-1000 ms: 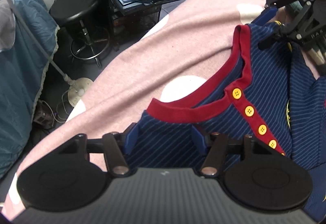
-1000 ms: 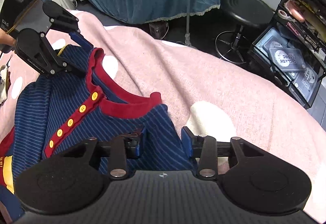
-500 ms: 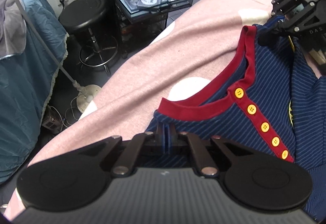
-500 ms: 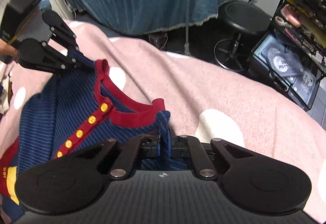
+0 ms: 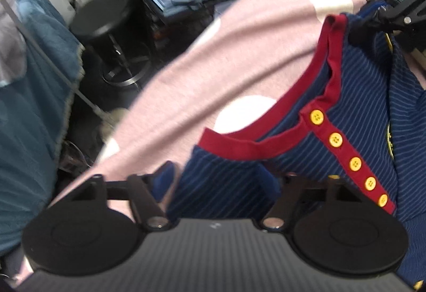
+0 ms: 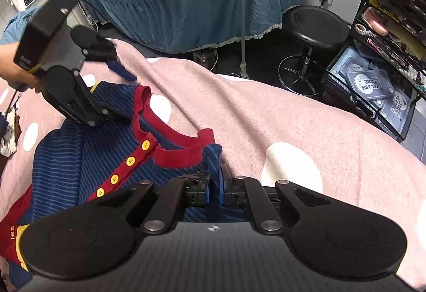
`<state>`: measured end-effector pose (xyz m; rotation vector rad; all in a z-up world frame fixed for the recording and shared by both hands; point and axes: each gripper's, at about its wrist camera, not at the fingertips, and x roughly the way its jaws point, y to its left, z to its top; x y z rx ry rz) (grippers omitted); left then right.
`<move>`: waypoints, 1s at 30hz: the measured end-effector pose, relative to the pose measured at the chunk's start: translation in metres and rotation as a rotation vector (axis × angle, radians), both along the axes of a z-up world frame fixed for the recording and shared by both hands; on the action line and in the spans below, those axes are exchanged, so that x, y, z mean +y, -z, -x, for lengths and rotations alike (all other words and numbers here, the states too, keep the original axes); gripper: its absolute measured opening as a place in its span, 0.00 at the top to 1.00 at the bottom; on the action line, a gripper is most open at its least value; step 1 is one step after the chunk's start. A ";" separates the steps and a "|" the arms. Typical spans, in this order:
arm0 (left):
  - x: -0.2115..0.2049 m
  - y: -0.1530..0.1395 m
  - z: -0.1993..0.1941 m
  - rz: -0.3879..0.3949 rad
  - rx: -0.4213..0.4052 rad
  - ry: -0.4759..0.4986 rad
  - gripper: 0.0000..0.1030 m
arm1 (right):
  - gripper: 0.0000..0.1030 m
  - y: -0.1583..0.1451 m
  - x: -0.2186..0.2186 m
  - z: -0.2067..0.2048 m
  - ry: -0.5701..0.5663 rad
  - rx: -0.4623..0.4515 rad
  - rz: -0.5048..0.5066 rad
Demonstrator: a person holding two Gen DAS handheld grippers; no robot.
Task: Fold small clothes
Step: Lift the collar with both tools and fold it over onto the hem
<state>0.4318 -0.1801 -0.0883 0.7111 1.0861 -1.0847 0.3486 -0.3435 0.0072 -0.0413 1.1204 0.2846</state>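
Lying face up on the pink blanket (image 6: 266, 111), the small striped shirt (image 6: 80, 159) fills the lower left of the right wrist view, its red collar (image 6: 181, 156) and row of yellow buttons (image 6: 130, 161) toward the camera, a layout that suits folding from the shoulders. At the bottom centre of that view the right gripper (image 6: 214, 185) is clamped on a pinch of the shoulder fabric, probably to keep that corner anchored or ready to lift. In the left wrist view the left gripper (image 5: 221, 180) straddles the other shoulder at lower centre with its jaws opening; cloth lies between the blue pads (image 5: 165, 177) but they are not pressing it, so that side looks released. Beyond the blanket's edge stand a black stool (image 6: 314, 26) and a wire shelf rack (image 6: 386, 52).
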 end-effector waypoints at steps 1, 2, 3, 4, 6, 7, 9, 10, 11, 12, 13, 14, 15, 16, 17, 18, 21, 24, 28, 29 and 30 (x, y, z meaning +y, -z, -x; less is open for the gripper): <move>0.000 0.000 -0.001 0.007 0.009 -0.003 0.45 | 0.89 0.001 -0.001 -0.001 0.002 0.003 -0.001; 0.000 0.000 -0.001 0.008 0.018 0.003 0.48 | 0.89 0.001 -0.001 -0.001 0.003 0.005 0.001; 0.000 0.000 -0.002 0.009 0.029 0.014 0.53 | 0.89 0.002 -0.001 -0.001 0.003 0.005 0.004; 0.000 -0.001 -0.002 0.009 0.031 0.023 0.57 | 0.89 0.003 -0.002 -0.002 0.005 0.007 0.001; 0.001 -0.002 -0.005 0.009 0.035 0.021 0.72 | 0.89 0.005 -0.002 -0.002 0.012 0.010 -0.001; 0.003 -0.003 -0.006 0.013 0.030 0.019 0.85 | 0.89 0.006 -0.002 -0.002 0.014 0.011 -0.001; 0.007 -0.006 -0.005 0.016 0.006 0.019 0.92 | 0.89 0.007 -0.002 -0.002 0.012 0.016 -0.004; 0.009 -0.007 -0.005 0.025 0.006 0.017 0.93 | 0.89 0.007 -0.002 -0.002 0.009 0.017 -0.001; 0.010 -0.008 -0.004 0.031 0.000 0.020 0.94 | 0.89 0.007 -0.003 -0.002 0.009 0.016 -0.001; 0.012 -0.009 -0.002 0.036 -0.009 0.025 0.95 | 0.89 0.007 -0.003 -0.001 0.012 0.015 -0.003; 0.012 -0.010 0.000 0.040 -0.013 0.027 0.96 | 0.89 0.007 -0.003 -0.001 0.015 0.013 -0.003; 0.013 -0.010 0.001 0.043 -0.019 0.026 0.96 | 0.89 0.006 -0.003 0.000 0.015 0.015 -0.004; 0.014 -0.010 0.002 0.046 -0.021 0.023 0.97 | 0.89 0.006 -0.003 0.000 0.014 0.016 -0.004; 0.015 -0.011 0.003 0.049 -0.020 0.019 0.97 | 0.89 0.006 -0.003 0.001 0.012 0.016 -0.003; 0.015 -0.012 0.004 0.051 -0.023 0.017 0.97 | 0.89 0.005 -0.002 0.001 0.009 0.015 -0.003; 0.016 -0.014 0.005 0.053 -0.025 0.018 0.98 | 0.89 0.004 -0.001 0.002 0.008 0.014 -0.006; 0.020 -0.022 0.009 0.066 -0.031 0.020 0.98 | 0.89 -0.001 0.000 0.006 0.006 0.010 -0.024; 0.030 -0.034 0.017 0.096 -0.034 0.034 0.98 | 0.89 -0.010 0.004 0.017 -0.008 0.001 -0.054; 0.050 -0.051 0.040 0.118 -0.040 0.071 0.98 | 0.89 -0.027 0.013 0.039 -0.033 -0.009 -0.098; 0.056 -0.055 0.048 0.126 -0.037 0.076 0.98 | 0.89 -0.032 0.016 0.046 -0.043 -0.011 -0.111; 0.063 -0.059 0.055 0.133 -0.032 0.078 0.98 | 0.89 -0.037 0.019 0.054 -0.055 -0.013 -0.126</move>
